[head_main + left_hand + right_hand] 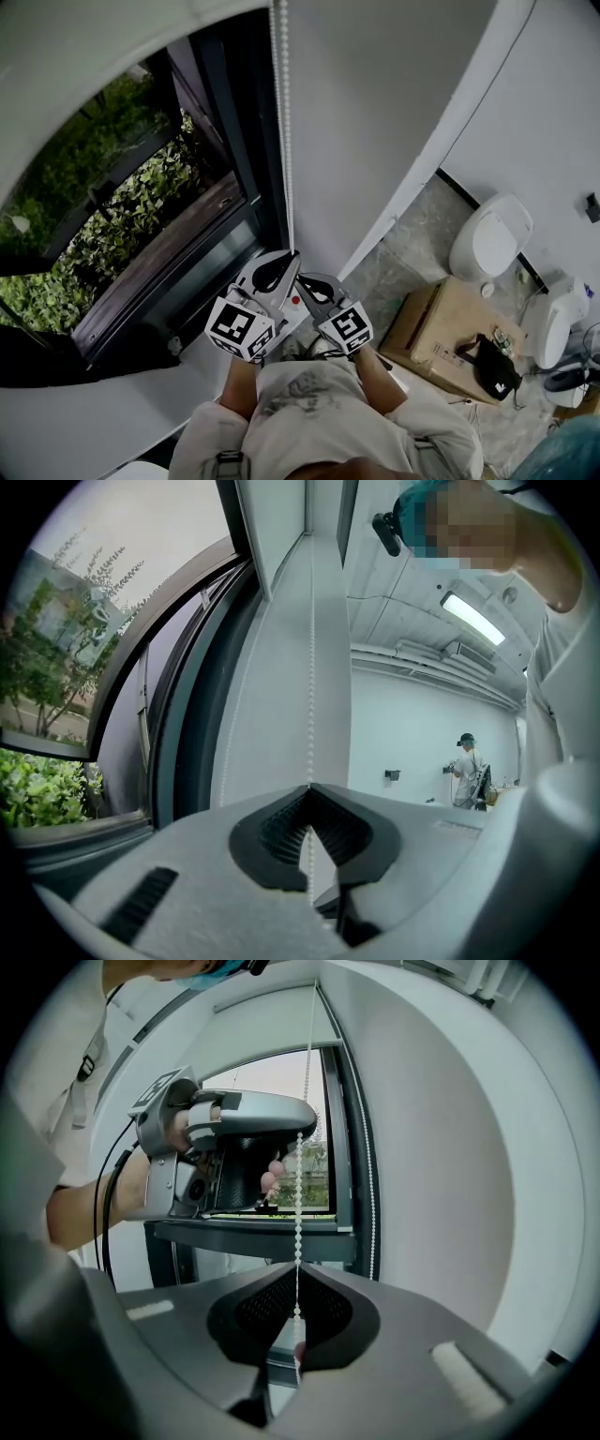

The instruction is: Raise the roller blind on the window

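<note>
Roller blind (84, 56) covers only the top of the window (141, 211); its bead chain (284, 141) hangs alongside; we hold left tongs (309, 794) and right tongs (297, 1274) level, side by side, both clamped on it.

White bead chain (284, 122), dark grey window frame (246, 150), green foliage (122, 230).

no legible text or numbers, print on the cardboard box (433, 323) too small to read

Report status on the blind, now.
Left gripper, right gripper both shut on bead chain, left higher. Roller blind covers only top of window. Nothing fouling the chain.
</note>
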Tool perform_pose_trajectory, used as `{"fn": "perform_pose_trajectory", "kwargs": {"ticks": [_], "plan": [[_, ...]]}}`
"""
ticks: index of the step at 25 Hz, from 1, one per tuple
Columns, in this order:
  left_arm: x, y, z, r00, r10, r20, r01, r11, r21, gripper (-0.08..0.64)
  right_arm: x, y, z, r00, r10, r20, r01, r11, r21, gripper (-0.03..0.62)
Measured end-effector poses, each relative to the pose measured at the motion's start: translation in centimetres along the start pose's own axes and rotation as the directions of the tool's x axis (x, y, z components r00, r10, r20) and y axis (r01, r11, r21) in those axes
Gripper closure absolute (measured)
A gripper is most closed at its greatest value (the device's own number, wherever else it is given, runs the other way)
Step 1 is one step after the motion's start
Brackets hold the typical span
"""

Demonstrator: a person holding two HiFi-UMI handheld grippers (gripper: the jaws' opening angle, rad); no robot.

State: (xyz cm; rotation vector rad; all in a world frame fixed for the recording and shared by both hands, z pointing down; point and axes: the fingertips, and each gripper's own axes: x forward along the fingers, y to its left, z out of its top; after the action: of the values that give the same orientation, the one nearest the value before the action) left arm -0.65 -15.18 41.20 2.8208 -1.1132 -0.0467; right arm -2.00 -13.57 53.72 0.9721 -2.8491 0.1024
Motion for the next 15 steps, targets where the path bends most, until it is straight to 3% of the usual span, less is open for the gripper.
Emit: {"fn": "perform_pose_trajectory", "kwargs": {"ticks": [15], "plan": [[-0.7, -0.2, -1.8, 1.000, -0.005, -0.026, 0.004, 1.000, -0.024, 0.548, -0.8, 1.1, -2.0, 0.998, 0.012, -0.063, -0.011, 1.000, 0.017, 0.578]]}}
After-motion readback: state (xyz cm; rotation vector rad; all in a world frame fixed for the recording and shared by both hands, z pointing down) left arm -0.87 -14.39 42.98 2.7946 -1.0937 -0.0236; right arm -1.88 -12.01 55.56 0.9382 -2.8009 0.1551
